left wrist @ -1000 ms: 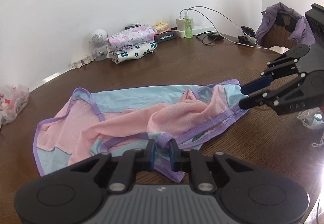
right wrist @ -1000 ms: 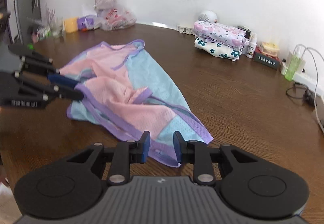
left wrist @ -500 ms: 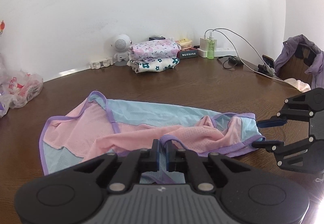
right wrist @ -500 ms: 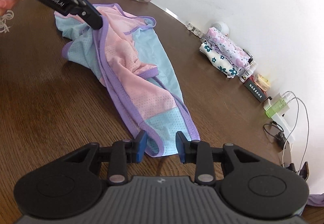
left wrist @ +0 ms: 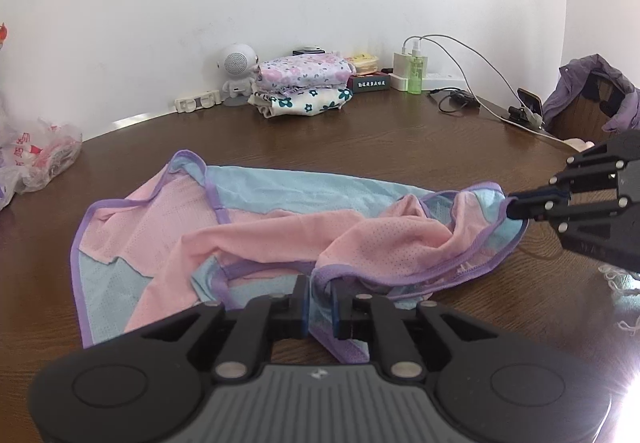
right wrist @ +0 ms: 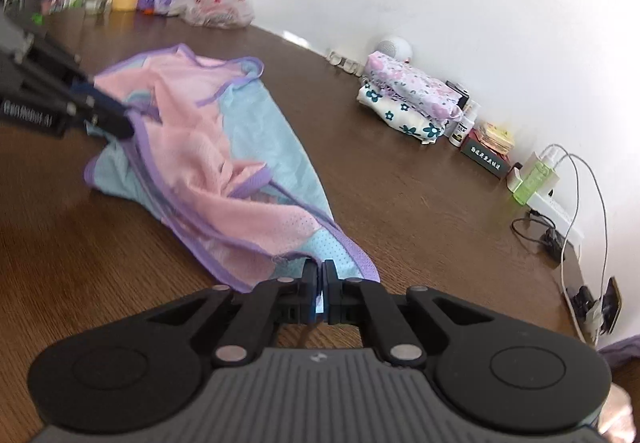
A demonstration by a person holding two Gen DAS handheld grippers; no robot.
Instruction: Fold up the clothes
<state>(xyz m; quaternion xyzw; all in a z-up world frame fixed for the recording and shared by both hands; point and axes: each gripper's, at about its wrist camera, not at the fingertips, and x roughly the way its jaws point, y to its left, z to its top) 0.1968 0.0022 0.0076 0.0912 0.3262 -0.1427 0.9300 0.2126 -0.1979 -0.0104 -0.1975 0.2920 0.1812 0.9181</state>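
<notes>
A pink and light-blue mesh garment [left wrist: 280, 231] with purple trim lies crumpled on the brown wooden table [left wrist: 360, 147]. My left gripper [left wrist: 321, 299] has a bunched purple-trimmed edge of it between its pads, which still touch the cloth while the jaws are opening. In the right wrist view the left gripper [right wrist: 120, 123] sits at the garment's [right wrist: 224, 163] far left edge. My right gripper [right wrist: 321, 283] is shut on the near blue corner. From the left wrist, the right gripper [left wrist: 512, 205] pinches the purple hem at the right end.
A stack of folded floral clothes [left wrist: 304, 83] sits by the wall beside a white speaker [left wrist: 238, 63]. A green bottle [left wrist: 416, 73], a power strip and cables lie further right. A plastic bag [left wrist: 36, 155] is at the left, and a purple jacket [left wrist: 592, 83] hangs on a chair.
My right gripper has shut on the garment's corner, which was loose between open fingers before. The left gripper's fingers stand slightly wider apart on the bunched hem.
</notes>
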